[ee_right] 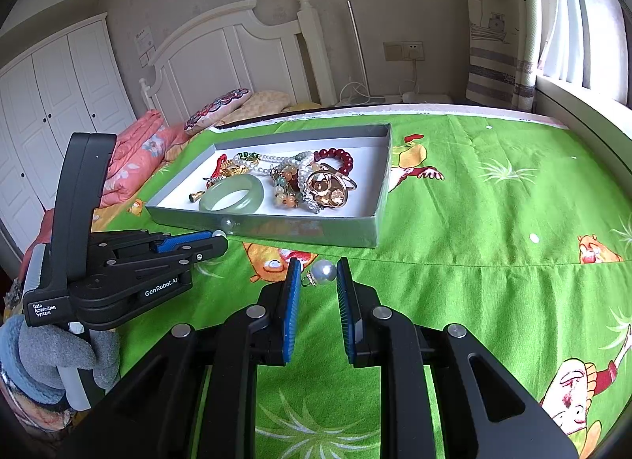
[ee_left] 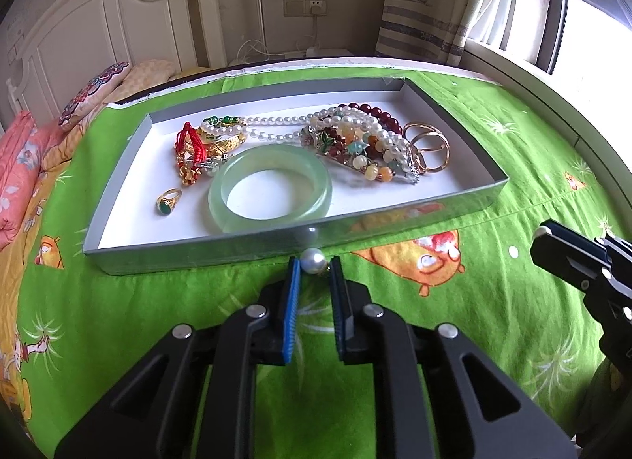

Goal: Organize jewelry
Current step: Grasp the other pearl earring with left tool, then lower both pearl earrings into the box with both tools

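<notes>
In the left wrist view my left gripper (ee_left: 315,266) is shut on a white pearl earring (ee_left: 313,259), just in front of the grey tray's near wall (ee_left: 189,257). The right wrist view shows my right gripper (ee_right: 318,275) shut on a second pearl earring (ee_right: 324,270) with a small gold loop, above the green bedspread. The white-lined tray (ee_right: 300,229) holds a pale green jade bangle (ee_left: 270,188), a gold ring with a green stone (ee_left: 169,200), a red cord bracelet (ee_left: 185,147), pearl strands (ee_left: 272,127), mixed bead bracelets (ee_left: 367,151) and gold rings (ee_left: 428,143).
The tray lies on a green cartoon-print bedspread (ee_right: 474,281). Pink bedding and pillows (ee_right: 134,155) are piled at the left by the white headboard. My left gripper (ee_right: 218,238) reaches in from the left of the right wrist view, a gloved hand (ee_right: 51,356) on its handle. A window lies to the right.
</notes>
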The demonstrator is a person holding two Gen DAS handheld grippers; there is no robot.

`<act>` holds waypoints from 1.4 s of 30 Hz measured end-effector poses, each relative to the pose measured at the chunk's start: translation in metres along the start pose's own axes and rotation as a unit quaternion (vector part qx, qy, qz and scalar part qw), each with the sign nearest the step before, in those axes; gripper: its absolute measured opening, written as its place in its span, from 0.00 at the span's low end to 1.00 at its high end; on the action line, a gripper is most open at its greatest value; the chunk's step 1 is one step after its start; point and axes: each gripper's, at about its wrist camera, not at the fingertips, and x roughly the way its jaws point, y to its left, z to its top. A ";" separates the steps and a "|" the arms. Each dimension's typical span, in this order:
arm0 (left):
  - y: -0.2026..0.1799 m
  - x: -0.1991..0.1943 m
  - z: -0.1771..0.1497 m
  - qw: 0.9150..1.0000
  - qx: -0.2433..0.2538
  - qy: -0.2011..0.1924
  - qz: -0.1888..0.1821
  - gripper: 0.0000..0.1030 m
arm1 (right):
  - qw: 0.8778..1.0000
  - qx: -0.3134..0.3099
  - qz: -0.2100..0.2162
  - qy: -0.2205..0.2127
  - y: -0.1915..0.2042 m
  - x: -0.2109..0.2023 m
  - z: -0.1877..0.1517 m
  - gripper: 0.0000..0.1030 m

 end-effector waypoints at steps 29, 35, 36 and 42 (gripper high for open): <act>0.049 -0.067 -0.004 0.995 -0.058 -0.085 0.008 0.14 | 1.000 -0.017 -0.015 -0.003 0.014 0.000 0.009 0.19; 0.061 -0.062 0.007 0.994 -0.061 -0.092 0.018 0.14 | 0.998 -0.063 -0.014 -0.007 0.043 0.020 0.035 0.19; 0.064 -0.059 0.011 0.994 -0.063 -0.090 0.017 0.14 | 0.998 -0.067 -0.014 -0.006 0.047 0.025 0.038 0.19; 0.074 -0.035 0.027 0.994 -0.063 -0.080 0.029 0.14 | 0.995 -0.102 -0.006 -0.009 0.076 0.056 0.066 0.18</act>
